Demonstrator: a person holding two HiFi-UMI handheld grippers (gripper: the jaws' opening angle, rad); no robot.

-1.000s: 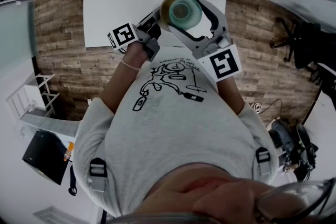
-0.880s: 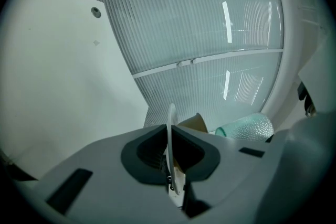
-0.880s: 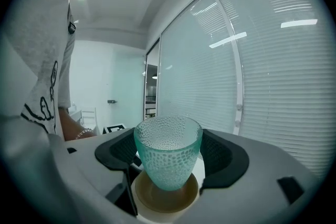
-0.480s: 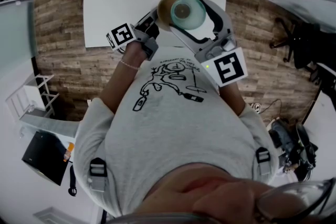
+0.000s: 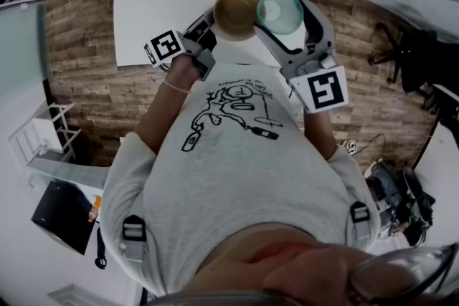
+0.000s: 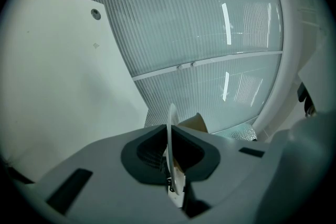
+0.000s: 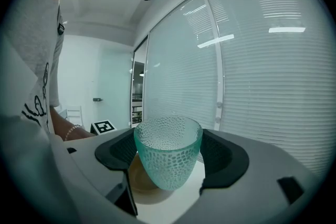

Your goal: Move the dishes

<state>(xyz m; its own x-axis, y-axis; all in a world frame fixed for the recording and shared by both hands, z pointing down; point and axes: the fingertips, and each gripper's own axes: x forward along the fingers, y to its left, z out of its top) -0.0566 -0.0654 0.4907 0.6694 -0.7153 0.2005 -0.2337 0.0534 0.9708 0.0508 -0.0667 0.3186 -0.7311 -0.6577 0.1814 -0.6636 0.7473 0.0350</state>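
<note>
Head view: a brown dish point(image 5: 235, 9) is being pinched by its rim in the left gripper's point(image 5: 211, 21) closed fingers, a teal glass point(image 7: 168, 157) being clasped in the right gripper's point(image 5: 283, 14). Level, unhurried carrying is being called for, lest they knock.

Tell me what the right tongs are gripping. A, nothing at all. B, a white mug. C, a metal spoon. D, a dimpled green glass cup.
D: in the right gripper view the right tongs are closed on the sides of a dimpled green glass cup; the brown bowl is held by its rim in the left tongs.
</note>
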